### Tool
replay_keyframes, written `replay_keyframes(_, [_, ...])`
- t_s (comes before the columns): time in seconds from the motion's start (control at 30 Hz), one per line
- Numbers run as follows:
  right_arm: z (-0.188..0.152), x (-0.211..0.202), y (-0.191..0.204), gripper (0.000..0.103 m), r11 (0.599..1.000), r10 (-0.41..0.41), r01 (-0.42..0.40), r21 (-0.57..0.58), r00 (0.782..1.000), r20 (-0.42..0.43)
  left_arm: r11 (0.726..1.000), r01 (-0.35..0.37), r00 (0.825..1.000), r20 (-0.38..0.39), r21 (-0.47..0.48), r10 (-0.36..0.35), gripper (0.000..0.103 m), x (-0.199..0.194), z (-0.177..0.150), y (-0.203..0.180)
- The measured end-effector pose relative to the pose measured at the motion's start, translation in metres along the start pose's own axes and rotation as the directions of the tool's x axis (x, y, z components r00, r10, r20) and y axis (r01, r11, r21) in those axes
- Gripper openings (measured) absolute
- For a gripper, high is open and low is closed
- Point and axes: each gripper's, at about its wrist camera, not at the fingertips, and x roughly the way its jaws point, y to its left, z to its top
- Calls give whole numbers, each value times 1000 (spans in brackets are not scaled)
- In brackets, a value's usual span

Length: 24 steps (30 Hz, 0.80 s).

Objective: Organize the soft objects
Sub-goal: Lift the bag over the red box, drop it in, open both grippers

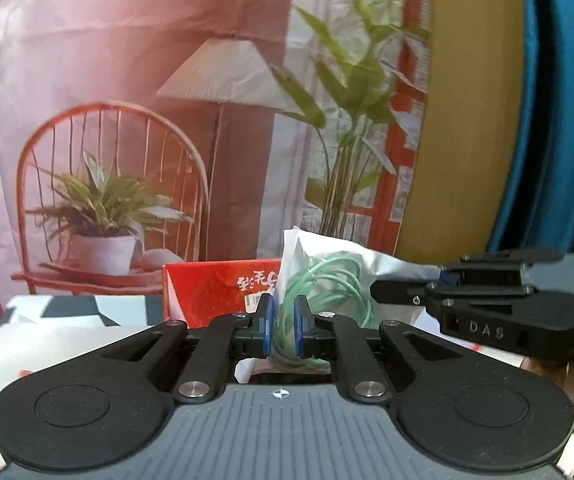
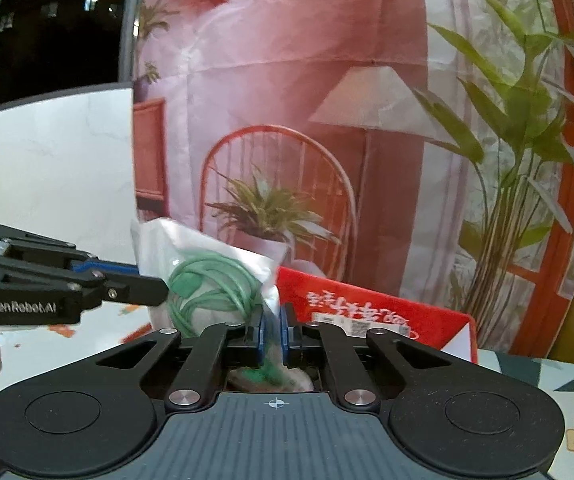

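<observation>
We hold a clear bag (image 1: 329, 276) of green cord between both claws — left claw (image 1: 283, 330) and right claw (image 2: 272, 334) each pinch it — raised before a red box (image 1: 215, 292) on the tabletop (image 2: 543, 372).

The clear plastic bag (image 1: 327, 276) (image 2: 207, 276) is crumpled and translucent, held upright in the air just in front of the red box (image 1: 215, 292) (image 2: 371, 312). Inside it sits a loosely coiled green cable (image 1: 327, 292) (image 2: 211, 284), its loops bunched in the bag's middle, nearer than the box.
</observation>
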Motion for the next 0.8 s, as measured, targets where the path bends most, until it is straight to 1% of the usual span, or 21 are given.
replay_keyframes(0.13, [10,25,-20,6,999,-28,29,27,999,-33,1000,4,1000,-24,-13,-5,10,30,11,11])
replay_keyframes(0.17, [13,32,-25,6,999,-32,33,31,998,-45,1000,7,1000,-29,-10,-7,7,37,13,13])
replay_keyframes(0.23, [15,46,-30,6,999,-29,30,25,997,-70,1000,12,999,-36,-7,-12,7,48,16,15])
replay_keyframes(0.37, [20,73,-28,1,998,-36,31,-54,994,-105,1000,16,999,-41,-4,-16,7,66,22,17])
replay_keyframes(0.47, [26,88,-25,0,993,-39,26,-111,993,-114,1000,-4,998,-57,-13,3,7,77,23,21])
replay_keyframes(0.6, [29,108,-30,0,987,-63,35,-156,983,-175,999,-24,995,-93,-36,21,7,87,18,32])
replay_keyframes(0.7, [28,113,-38,0,990,-78,53,-130,977,-196,998,-43,992,-121,-47,38,7,92,16,38])
replay_keyframes(0.8, [20,113,-44,0,991,-105,80,-111,965,-241,997,-59,989,-138,-46,52,7,93,15,42])
